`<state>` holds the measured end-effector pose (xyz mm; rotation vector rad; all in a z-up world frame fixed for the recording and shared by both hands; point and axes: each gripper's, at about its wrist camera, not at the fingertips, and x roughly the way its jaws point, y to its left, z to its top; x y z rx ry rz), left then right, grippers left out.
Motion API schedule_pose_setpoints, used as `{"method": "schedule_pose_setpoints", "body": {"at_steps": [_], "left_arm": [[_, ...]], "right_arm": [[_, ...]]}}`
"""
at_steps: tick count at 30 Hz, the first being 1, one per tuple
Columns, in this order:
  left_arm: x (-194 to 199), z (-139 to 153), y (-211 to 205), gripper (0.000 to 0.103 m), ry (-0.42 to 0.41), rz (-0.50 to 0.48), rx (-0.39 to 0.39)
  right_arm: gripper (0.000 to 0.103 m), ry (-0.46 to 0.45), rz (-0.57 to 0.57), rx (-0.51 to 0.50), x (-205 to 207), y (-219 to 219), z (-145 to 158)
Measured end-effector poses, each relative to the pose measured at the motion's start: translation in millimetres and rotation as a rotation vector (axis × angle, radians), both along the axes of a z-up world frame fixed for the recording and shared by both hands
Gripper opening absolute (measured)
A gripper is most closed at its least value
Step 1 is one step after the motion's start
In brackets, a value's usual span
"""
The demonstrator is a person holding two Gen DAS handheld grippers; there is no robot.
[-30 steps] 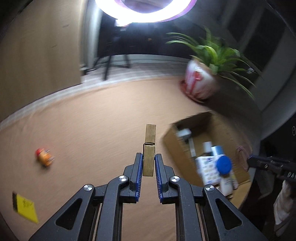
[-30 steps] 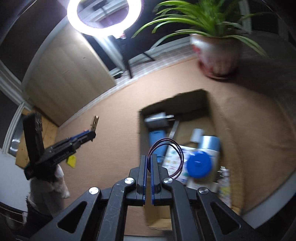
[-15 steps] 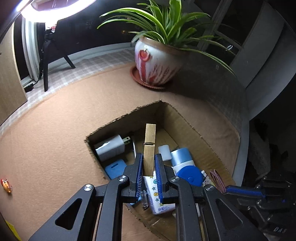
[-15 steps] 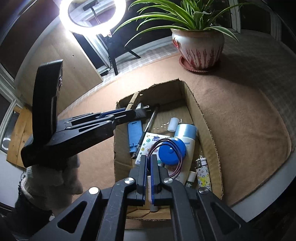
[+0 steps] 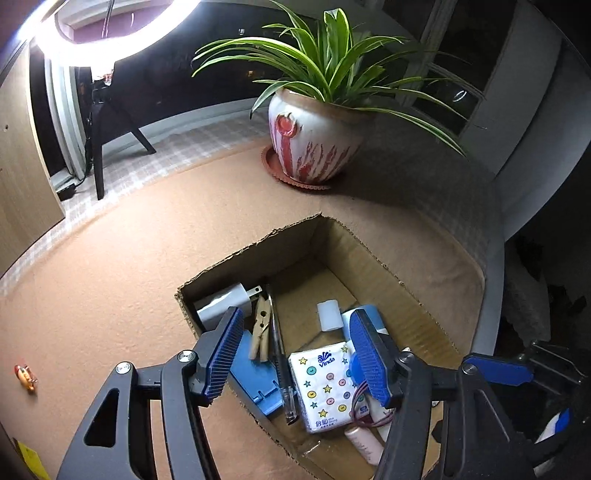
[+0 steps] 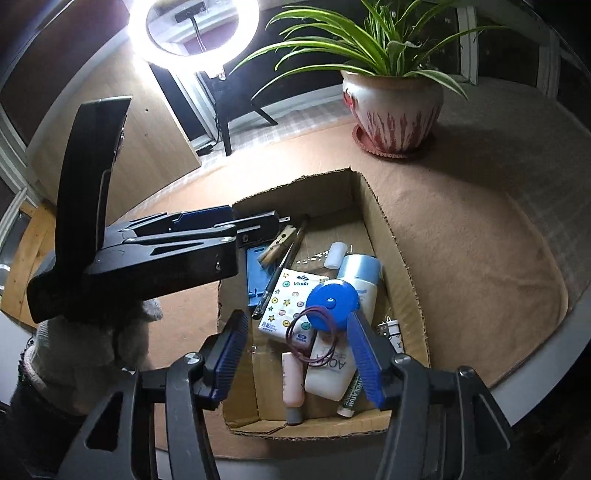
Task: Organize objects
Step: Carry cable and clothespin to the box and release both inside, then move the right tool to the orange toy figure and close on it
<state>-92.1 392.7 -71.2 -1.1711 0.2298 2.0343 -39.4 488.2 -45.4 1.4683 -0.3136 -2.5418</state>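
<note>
An open cardboard box [image 5: 255,243] [image 6: 384,221] on the brown felt table holds several small items. The wooden clothespin [image 5: 260,328] [image 6: 279,245] lies loose in it beside a black pen [image 5: 280,363] and a white charger [image 5: 221,304]. My left gripper [image 5: 295,358] hangs over the box, its jaws opening with nothing pressed between them. A dark red hair tie [image 6: 314,338] rests over the blue round lid [image 6: 332,302] and white bottle [image 6: 332,373]. My right gripper [image 6: 295,358] is above it, jaws opening, pads clear of the tie.
A potted spider plant [image 5: 314,140] [image 6: 395,110] stands on a saucer behind the box. A small red-orange toy [image 5: 26,376] and a yellow note [image 5: 31,458] lie on the felt at the left. A ring light [image 6: 184,33] on a tripod stands beyond the table.
Both grippers came over the box and went from shut to open. The clothespin dropped from the left gripper into the box; the hair tie fell from the right gripper onto the blue lid.
</note>
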Motion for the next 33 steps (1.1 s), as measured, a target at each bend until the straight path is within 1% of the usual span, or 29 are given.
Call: {"method": "schedule_pose_setpoints", "body": {"at_steps": [7, 12, 21, 27, 30, 33], "left_arm": [[9.4, 5.5, -14.7, 0.063, 0.015, 0.02, -0.006], [14.1, 14.5, -42.7, 0.063, 0.035, 0.074, -0.015], [32.2, 30.6, -122.9, 0.063, 0.079, 0.2, -0.043], [33.6, 36.9, -184.4, 0.063, 0.066, 0.299, -0.03], [33.6, 33.4, -220.6, 0.063, 0.042, 0.365, -0.028], [35.7, 25.5, -263.7, 0.063, 0.02, 0.451, -0.034]], "right_arm": [[0.052, 0.007, 0.014, -0.003, 2.1, -3.0, 5.0], [0.052, 0.02, 0.04, 0.003, 1.1, -16.7, 9.1], [0.052, 0.029, 0.104, 0.011, -9.6, -54.9, 9.9], [0.052, 0.037, 0.171, 0.026, -17.0, -92.2, 9.6], [0.052, 0.062, 0.21, 0.046, -20.1, -112.7, 8.3], [0.052, 0.083, 0.25, 0.069, -25.3, -133.3, 4.7]]}}
